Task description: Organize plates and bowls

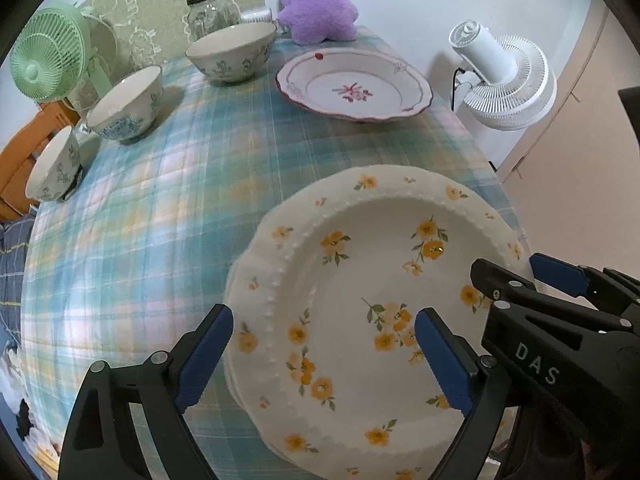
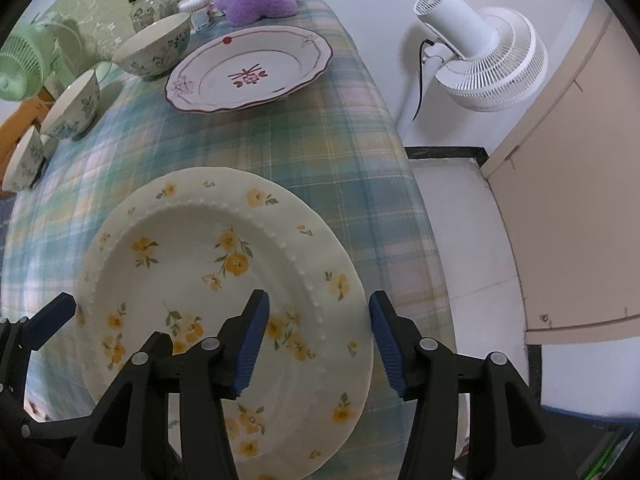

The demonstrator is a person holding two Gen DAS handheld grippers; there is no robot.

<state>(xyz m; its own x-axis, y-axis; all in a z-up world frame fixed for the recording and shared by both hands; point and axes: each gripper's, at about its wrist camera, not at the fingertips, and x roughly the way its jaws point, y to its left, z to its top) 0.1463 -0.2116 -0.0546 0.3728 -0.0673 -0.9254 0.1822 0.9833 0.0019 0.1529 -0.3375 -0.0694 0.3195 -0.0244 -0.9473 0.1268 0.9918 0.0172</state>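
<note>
Plaid tablecloth (image 1: 140,240) bears a cream yellow-flowered plate (image 1: 360,280); both grippers' fingers (image 2: 250,344) straddle its rim, open

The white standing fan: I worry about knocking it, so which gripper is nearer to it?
Right. The right gripper straddles the yellow-flowered plate's rim on the white fan's side; the left gripper straddles the opposite rim, farther away.

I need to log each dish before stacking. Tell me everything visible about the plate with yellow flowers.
The yellow-flowered plate is cream, glossy like ceramic, with a scalloped rim, a beaded ring and a deep well. It lies flat at the near edge of the plaid tablecloth, apparently on another plate. The left hand-held gripper and right hand-held gripper straddle opposite rims, pads not pressing.
</note>
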